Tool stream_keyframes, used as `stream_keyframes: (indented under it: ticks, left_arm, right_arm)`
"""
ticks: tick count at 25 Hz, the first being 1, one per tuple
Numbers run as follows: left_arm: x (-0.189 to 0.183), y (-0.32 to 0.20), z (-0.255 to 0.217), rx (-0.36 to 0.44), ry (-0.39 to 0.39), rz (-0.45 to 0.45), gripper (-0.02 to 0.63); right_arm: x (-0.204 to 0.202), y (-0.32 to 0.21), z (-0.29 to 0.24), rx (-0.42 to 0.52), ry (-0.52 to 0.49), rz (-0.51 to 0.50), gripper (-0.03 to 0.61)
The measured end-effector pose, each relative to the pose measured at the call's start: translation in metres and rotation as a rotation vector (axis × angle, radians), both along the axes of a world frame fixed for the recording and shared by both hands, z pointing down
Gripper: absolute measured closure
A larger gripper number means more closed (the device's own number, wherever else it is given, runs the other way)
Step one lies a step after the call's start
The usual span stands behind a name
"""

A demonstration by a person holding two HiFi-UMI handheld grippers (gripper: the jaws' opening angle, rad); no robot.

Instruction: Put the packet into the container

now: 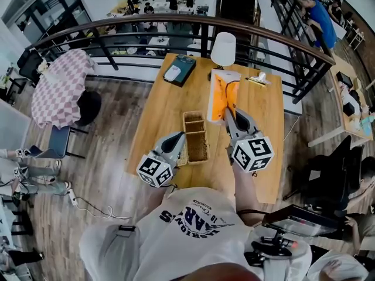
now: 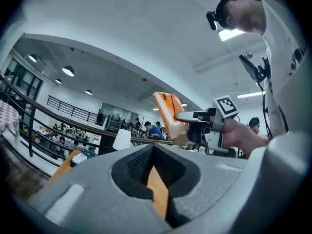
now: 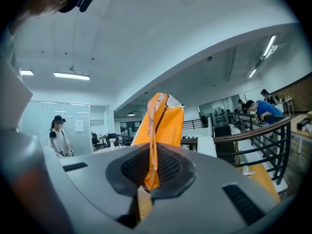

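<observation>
Wooden rectangular worktop (image 1: 158, 122) fills the middle of my head view, w/ a curved black metal railing (image 1: 117, 31) along its far edge. Next down in size, the long woven wicker container (image 1: 195, 138) sits on the near half, approx. centre. The task's flat orange-and-white plastic packet (image 1: 221, 95) isn't in it: it's up off the worktop, just beyond and to the right of the container, short of the white cone lamp shade (image 1: 223, 48). My right gripper (image 1: 229, 111) has it; the right gripper view shows the fingers clenched on the packet's thin lower edge, the rest sticking up past the tips. My left gripper (image 1: 179, 136) is at the container's left rim. Its fingers are pressed together w/ nothing between them.
</observation>
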State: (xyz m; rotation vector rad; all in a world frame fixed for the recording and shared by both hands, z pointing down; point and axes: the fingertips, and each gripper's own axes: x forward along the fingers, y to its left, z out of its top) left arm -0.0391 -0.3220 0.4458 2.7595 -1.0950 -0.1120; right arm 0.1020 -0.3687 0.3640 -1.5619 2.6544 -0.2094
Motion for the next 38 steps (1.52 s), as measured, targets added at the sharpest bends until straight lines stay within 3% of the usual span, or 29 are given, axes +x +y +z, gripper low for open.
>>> stream_keyframes:
  ticks: [6,18,27,38]
  left_arm:
    - [-0.036,-0.007,-0.004,0.012,0.002,-0.096,0.614]
    - [-0.027,0.003,0.006,-0.009,0.016,-0.073,0.614]
    - [-0.034,-0.004,0.002,0.002,0.012,-0.087,0.614]
    - [-0.037,-0.006,0.010,-0.024,0.009,-0.091,0.614]
  right_arm:
    - [-0.052,0.010,0.003,-0.020,0.000,-0.112,0.569]
    - [-0.045,0.000,0.033,-0.090,0.007,-0.083,0.569]
    - [-0.062,-0.011,0.118,-0.277,0.016,-0.110,0.569]
    - [-0.076,-0.003,0.242,-0.525,0.100,-0.118,0.569]
